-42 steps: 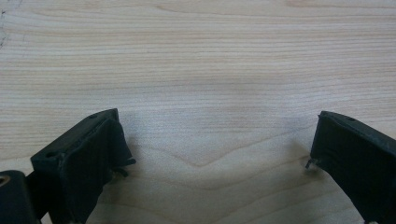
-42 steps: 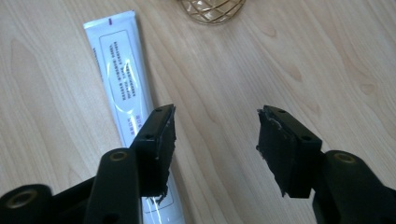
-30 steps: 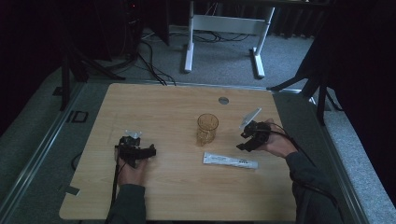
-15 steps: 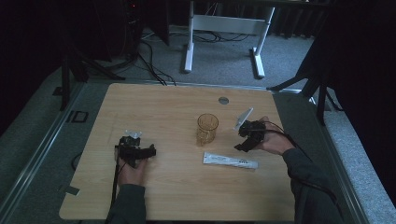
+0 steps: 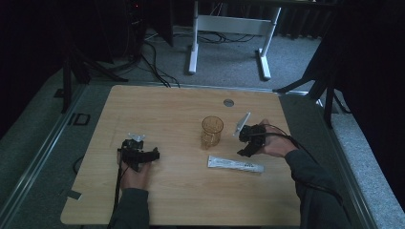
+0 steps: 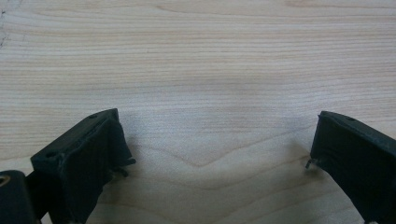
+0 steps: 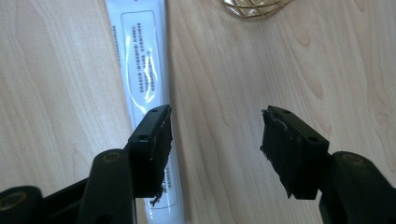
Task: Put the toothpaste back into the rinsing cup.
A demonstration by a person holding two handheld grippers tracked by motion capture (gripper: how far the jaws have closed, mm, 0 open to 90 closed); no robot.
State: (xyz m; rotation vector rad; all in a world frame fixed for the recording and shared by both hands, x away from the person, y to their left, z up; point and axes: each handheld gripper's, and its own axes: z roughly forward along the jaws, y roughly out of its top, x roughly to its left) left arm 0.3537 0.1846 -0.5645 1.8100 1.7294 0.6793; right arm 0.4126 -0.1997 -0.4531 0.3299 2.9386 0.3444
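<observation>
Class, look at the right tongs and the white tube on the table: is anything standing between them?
Nothing visible does. The right tongs hang open just over the tube; one jaw already overlaps the tube's edge and the other is over bare table. The cup stands farther off, beside the path, not in it.

A white tube (image 5: 235, 164) with dark printed text lay flat on the light wooden worktop (image 5: 181, 191), lengthwise across it. Just beyond its left end stood an amber, see-through cup (image 5: 212, 131), upright and open at the top, near the worktop's middle.
</observation>
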